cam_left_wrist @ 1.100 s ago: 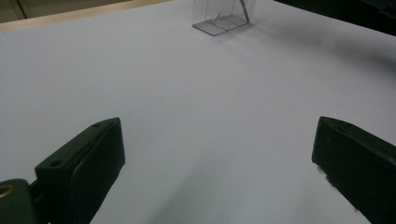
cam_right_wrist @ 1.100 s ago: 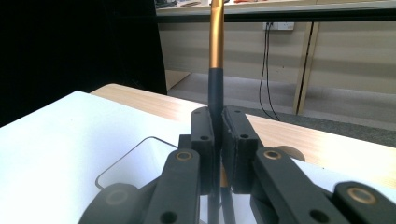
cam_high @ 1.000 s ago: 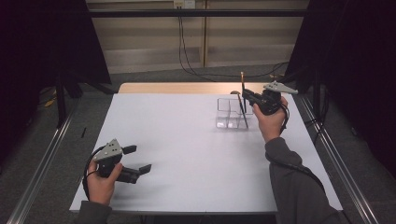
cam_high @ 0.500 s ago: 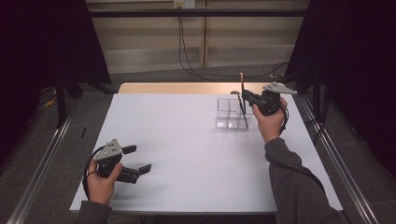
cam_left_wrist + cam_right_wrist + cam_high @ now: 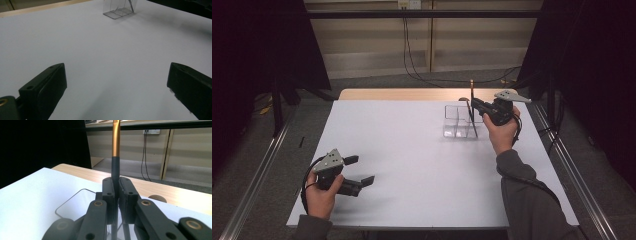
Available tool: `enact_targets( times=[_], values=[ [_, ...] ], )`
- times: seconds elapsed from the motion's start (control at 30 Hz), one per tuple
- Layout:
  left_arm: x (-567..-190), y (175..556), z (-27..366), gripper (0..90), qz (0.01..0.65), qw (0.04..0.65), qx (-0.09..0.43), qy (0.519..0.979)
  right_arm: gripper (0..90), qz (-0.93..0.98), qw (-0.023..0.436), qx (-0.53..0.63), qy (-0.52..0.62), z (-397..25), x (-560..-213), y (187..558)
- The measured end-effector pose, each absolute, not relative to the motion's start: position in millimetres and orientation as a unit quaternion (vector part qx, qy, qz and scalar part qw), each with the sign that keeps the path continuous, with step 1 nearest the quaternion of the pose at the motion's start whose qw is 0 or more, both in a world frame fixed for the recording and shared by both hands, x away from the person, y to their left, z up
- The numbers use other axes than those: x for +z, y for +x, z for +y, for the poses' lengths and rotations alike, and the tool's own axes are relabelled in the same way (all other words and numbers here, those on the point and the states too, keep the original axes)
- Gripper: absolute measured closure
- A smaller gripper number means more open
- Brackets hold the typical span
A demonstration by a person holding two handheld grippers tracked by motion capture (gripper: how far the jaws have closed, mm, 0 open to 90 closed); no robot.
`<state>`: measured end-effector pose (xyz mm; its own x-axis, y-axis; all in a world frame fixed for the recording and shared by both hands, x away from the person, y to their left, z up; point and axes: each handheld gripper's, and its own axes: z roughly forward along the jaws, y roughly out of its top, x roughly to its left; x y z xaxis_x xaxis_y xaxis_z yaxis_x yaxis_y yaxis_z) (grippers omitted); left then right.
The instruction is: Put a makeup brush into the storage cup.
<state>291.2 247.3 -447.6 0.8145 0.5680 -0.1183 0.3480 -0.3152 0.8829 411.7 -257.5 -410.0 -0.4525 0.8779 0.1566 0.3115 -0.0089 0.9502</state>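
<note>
A clear plastic box (image 5: 458,121) with compartments stands at the far right of the white table (image 5: 412,160). My right gripper (image 5: 474,105) is shut on a thin black stick with a gold top (image 5: 471,107), held upright with its lower end inside the box. In the right gripper view the stick (image 5: 115,152) rises between the closed jaws of my right gripper (image 5: 116,195), and the box rim (image 5: 72,200) lies below. My left gripper (image 5: 359,171) rests open near the table's front left with nothing between its fingers (image 5: 45,87). The box (image 5: 119,10) appears far off in the left gripper view.
A wooden strip (image 5: 407,94) runs along the table's far edge. Metal rails (image 5: 257,170) flank the table on both sides. Cables (image 5: 412,55) hang down the back wall. A broad bare stretch of table separates the two grippers.
</note>
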Motion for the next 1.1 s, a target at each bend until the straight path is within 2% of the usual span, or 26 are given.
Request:
enact_targets(
  times=[1.1],
  values=[
    [-446.0, 290.7, 244.5, 2.3, 0.283, 0.509, 0.111, 0.806, 83.9, 0.648, 0.244, 0.549, 0.469, -267.9, -421.4, 401.2]
  ],
)
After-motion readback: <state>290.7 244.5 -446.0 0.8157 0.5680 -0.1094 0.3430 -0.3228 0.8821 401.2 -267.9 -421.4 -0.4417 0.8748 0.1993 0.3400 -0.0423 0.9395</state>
